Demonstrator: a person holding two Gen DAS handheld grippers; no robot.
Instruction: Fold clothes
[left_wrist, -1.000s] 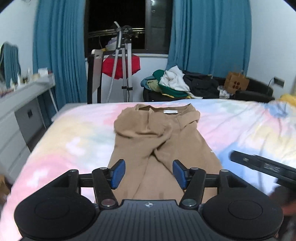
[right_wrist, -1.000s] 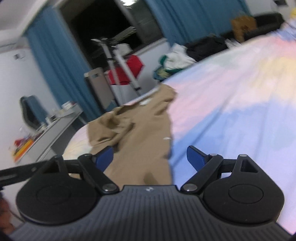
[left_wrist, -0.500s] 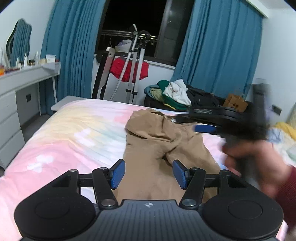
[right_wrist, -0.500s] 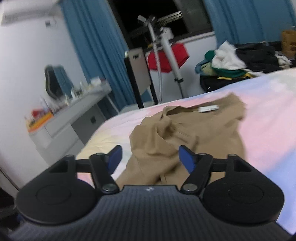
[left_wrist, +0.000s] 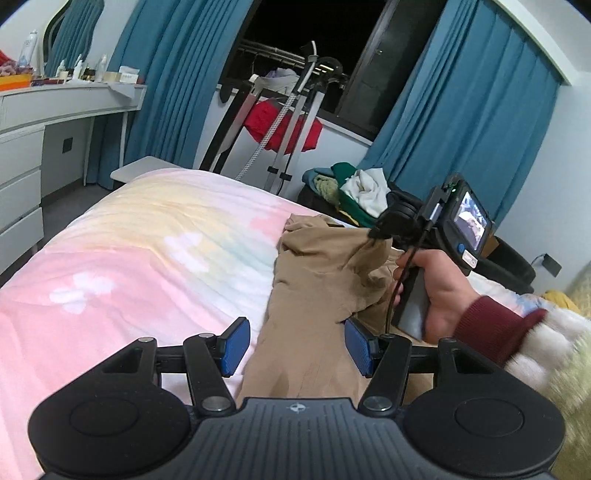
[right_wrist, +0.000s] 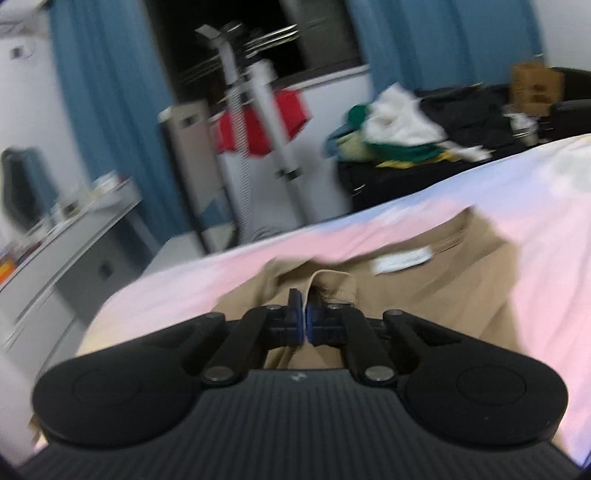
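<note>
A tan garment (left_wrist: 325, 295) lies lengthwise on the pastel bed (left_wrist: 147, 251), with a white label near its far collar (right_wrist: 402, 262). My left gripper (left_wrist: 295, 349) is open and empty, hovering over the garment's near end. My right gripper (right_wrist: 304, 321) is shut on a fold of the tan garment (right_wrist: 332, 284) near its upper middle. In the left wrist view the right gripper (left_wrist: 373, 234) lifts that fold a little off the bed.
A white dresser (left_wrist: 33, 122) stands left of the bed. A steamer stand with a red cloth (left_wrist: 284, 125) is beyond the bed's far edge. A pile of clothes (left_wrist: 354, 188) lies on a dark sofa by the blue curtains (left_wrist: 458, 122).
My right gripper has moved in over the garment, shut on a fold of it and raised it. My left gripper has stayed open and tilted a little to the left.
</note>
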